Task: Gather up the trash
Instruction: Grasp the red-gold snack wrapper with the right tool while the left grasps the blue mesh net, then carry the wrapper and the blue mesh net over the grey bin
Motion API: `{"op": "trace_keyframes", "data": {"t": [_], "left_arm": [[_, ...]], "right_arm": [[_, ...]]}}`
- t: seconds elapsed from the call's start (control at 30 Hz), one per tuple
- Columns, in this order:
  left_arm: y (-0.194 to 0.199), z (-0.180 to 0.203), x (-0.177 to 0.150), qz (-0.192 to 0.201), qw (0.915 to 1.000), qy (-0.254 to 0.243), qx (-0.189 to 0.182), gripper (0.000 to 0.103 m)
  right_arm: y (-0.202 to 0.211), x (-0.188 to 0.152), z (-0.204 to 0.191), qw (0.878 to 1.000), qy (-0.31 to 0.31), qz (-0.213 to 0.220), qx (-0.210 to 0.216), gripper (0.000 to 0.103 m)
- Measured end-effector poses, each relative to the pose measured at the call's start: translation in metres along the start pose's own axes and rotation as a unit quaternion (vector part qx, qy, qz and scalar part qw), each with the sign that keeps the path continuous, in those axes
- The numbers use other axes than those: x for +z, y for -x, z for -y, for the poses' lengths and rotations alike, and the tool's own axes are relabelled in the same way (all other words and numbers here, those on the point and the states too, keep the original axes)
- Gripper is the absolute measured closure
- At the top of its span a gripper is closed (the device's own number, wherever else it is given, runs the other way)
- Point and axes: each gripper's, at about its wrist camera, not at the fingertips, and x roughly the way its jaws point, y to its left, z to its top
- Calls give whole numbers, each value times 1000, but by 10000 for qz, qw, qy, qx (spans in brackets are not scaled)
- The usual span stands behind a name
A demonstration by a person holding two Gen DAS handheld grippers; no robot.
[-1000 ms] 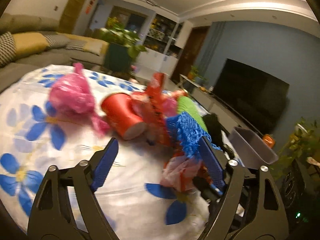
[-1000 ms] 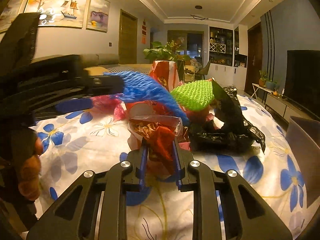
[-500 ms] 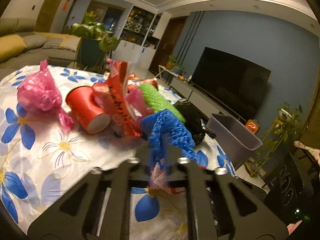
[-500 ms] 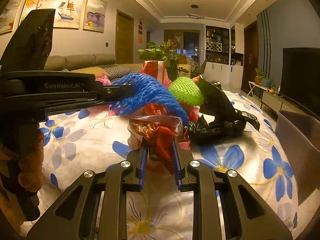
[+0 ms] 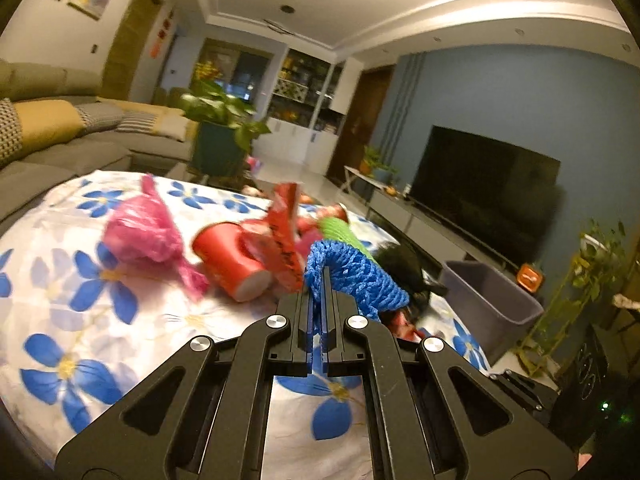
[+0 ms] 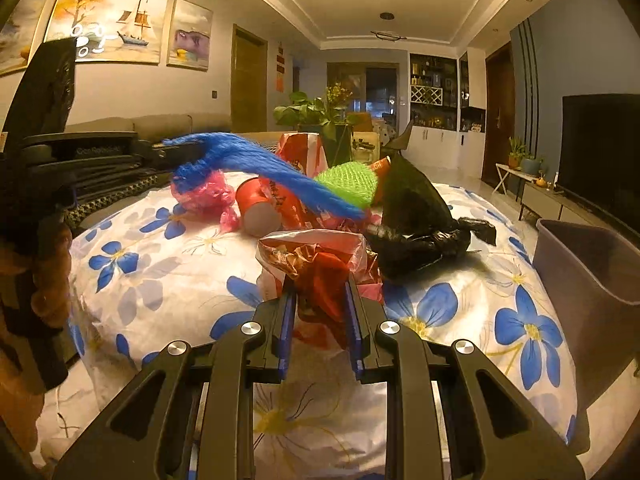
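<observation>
On the flowered cloth (image 6: 168, 264) the trash sits in one heap, and you have a piece in each tool. Your left gripper (image 5: 319, 300) is clamped tight on one end of the blue net (image 5: 356, 276), which arches up off the pile with its far end trailing over the other litter. Your right gripper (image 6: 320, 300) holds a crumpled red wrapper (image 6: 320, 268) between narrow jaws, low over the cloth. This looks like the lift-and-carry step: both pieces are gripped, neither is binned. The grey bin (image 6: 592, 272) stands just off the table's right edge, so the next move probably calls for raising each piece clear of the heap and swinging it over the rim before letting go; watch that the net does not snag the red cup (image 5: 232, 260) or the green net (image 6: 348, 180) beside it. Left on the cloth are a pink bag (image 5: 140, 232) and a black bag (image 6: 416, 216). The left view is motion-blurred, the bin's inside is hidden, and the wrapper's lower part is hidden behind your right fingers.
</observation>
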Motion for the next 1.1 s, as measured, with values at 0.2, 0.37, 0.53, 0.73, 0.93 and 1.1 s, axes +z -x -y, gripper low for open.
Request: {"op": "trace_keyframes", "data": {"t": [0.2, 0.37, 0.53, 0.73, 0.93, 1.1], "left_arm": [[26, -10, 9, 241, 9995, 36, 186, 102], [40, -15, 13, 388, 9988, 124, 279, 102], [43, -7, 13, 372, 9988, 7, 312, 102], [47, 15, 18, 468, 9983, -269, 203, 102], [39, 49, 29, 512, 9966, -621, -168, 102], [16, 85, 36, 421, 9930, -892, -653, 102]], "right_arm": [[14, 4, 0, 9999, 3, 97, 116, 79], [21, 6, -4, 9996, -10, 161, 231, 79], [33, 13, -7, 9990, 72, 380, 210, 79], [52, 29, 3, 9971, -9, 755, -29, 79], [71, 41, 31, 9923, -181, 1092, -555, 79], [88, 48, 65, 9840, -382, 1310, -1143, 79]]}}
